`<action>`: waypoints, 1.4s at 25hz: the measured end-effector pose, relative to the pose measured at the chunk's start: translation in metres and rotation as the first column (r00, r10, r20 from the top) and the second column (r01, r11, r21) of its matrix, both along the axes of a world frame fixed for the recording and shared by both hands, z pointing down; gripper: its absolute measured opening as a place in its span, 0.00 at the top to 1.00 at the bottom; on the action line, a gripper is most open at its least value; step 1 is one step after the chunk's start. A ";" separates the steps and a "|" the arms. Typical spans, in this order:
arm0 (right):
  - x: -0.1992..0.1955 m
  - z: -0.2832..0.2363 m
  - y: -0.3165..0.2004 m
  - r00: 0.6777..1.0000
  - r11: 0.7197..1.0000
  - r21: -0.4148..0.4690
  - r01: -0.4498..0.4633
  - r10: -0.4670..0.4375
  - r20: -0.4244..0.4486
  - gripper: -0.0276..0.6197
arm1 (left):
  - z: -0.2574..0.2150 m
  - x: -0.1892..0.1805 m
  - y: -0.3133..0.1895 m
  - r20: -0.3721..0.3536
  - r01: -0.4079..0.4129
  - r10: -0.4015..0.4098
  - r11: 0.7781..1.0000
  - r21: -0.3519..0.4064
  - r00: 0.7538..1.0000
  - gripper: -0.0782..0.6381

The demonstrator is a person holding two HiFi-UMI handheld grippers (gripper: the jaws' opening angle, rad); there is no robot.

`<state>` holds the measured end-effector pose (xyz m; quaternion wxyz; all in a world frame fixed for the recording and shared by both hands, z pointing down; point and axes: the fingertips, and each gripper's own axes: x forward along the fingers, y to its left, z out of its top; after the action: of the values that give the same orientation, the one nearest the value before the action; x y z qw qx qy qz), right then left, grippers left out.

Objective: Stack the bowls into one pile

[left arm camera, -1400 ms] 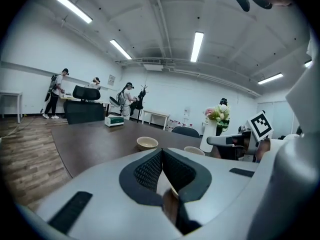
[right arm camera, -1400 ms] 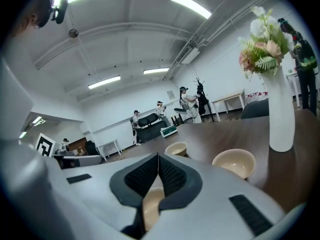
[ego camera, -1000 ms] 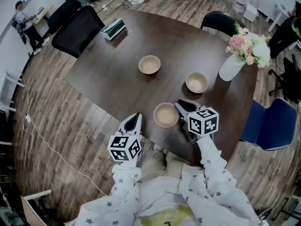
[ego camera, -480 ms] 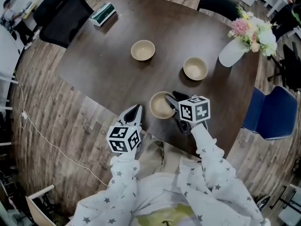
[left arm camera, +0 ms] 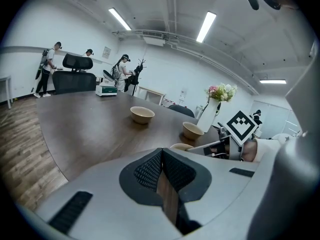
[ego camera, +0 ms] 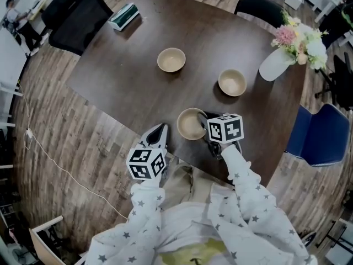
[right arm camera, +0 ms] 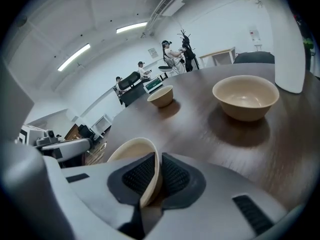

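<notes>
The near bowl (ego camera: 190, 124) sits by the surface's (ego camera: 132, 76) front edge, open room beyond. The right claw (ego camera: 204, 121) has just closed, clamping its rim; the left claw (ego camera: 159, 131) is pressed together, empty.

A flower vase (ego camera: 274, 64) stands on the table (ego camera: 127, 70).

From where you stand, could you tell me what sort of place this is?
Probably an office meeting room: a large dark table, black office chairs beside it and strip lights on the ceiling.
</notes>
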<state>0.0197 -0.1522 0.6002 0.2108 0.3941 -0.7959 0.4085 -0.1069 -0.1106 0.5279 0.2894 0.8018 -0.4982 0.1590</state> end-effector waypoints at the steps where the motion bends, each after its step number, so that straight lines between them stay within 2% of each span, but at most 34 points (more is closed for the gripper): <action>1: -0.001 0.000 0.000 1.000 1.000 -0.003 0.003 -0.003 0.008 0.88 | 0.000 -0.001 0.000 -0.001 0.003 -0.003 1.000 0.002 1.000 0.86; 10: -0.008 -0.026 -0.004 0.995 0.999 0.026 -0.029 0.026 0.101 0.89 | -0.016 -0.005 -0.003 -0.007 0.030 -0.030 0.998 0.051 1.000 0.86; 19: -0.006 -0.064 -0.025 0.990 0.984 0.146 -0.106 0.090 0.106 0.89 | -0.045 -0.012 -0.006 0.010 0.066 -0.068 0.985 0.157 0.998 0.86; 26: -0.015 -0.080 -0.047 0.977 0.969 0.168 -0.182 0.158 0.146 0.89 | -0.052 -0.025 -0.024 0.007 0.057 -0.059 0.985 0.163 0.998 0.86; 35: -0.027 -0.089 -0.104 0.950 0.935 0.192 -0.298 0.270 0.160 0.89 | -0.044 -0.041 -0.076 0.001 -0.017 0.017 0.991 0.135 1.000 0.86</action>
<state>-0.0072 -0.2564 0.5109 0.0533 0.4978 -0.7818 0.3716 -0.1479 -0.1866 0.4838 0.2329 0.8238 -0.5009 0.1274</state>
